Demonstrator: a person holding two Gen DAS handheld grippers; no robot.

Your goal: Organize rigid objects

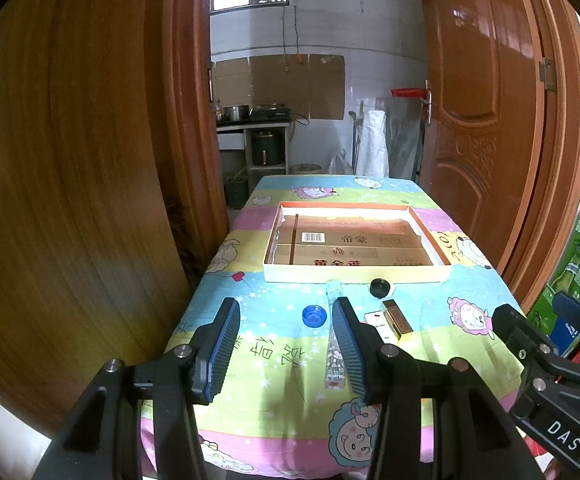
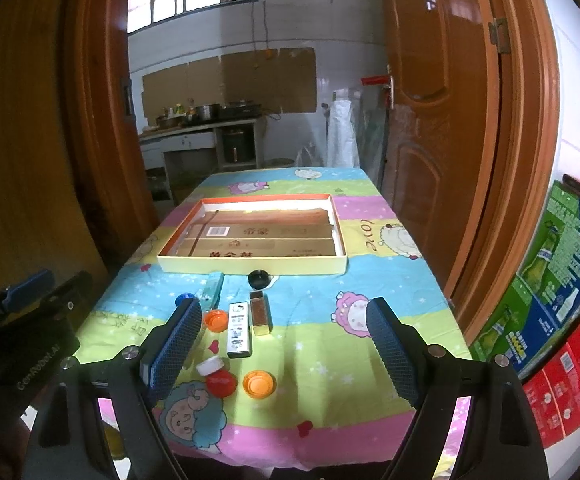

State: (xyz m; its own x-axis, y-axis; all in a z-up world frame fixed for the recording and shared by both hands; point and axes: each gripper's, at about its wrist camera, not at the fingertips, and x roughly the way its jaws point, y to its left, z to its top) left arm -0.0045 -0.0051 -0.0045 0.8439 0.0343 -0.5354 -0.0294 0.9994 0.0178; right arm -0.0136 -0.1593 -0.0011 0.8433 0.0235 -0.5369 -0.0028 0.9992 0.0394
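A shallow cardboard-lined tray (image 1: 354, 273) (image 2: 250, 267) lies mid-table on the cartoon cloth. In front of it lie a black cap (image 1: 380, 287) (image 2: 259, 278), a gold-brown box (image 1: 398, 319) (image 2: 260, 312), a white box (image 2: 239, 330), a blue cap (image 1: 314, 315), a long clear tube (image 1: 335, 350) (image 2: 214, 286), two orange caps (image 2: 215, 320) (image 2: 259, 384), a red cap (image 2: 221, 382) and a white cap (image 2: 210, 366). My left gripper (image 1: 286, 340) hovers open above the near cloth, nothing held. My right gripper (image 2: 288, 344) is open too, above the caps.
Wooden doors (image 1: 486, 120) flank the table's far end, with a kitchen behind. Green and red cartons (image 2: 562, 288) are stacked to the right of the table. The near table edge (image 2: 290, 454) is just below the grippers.
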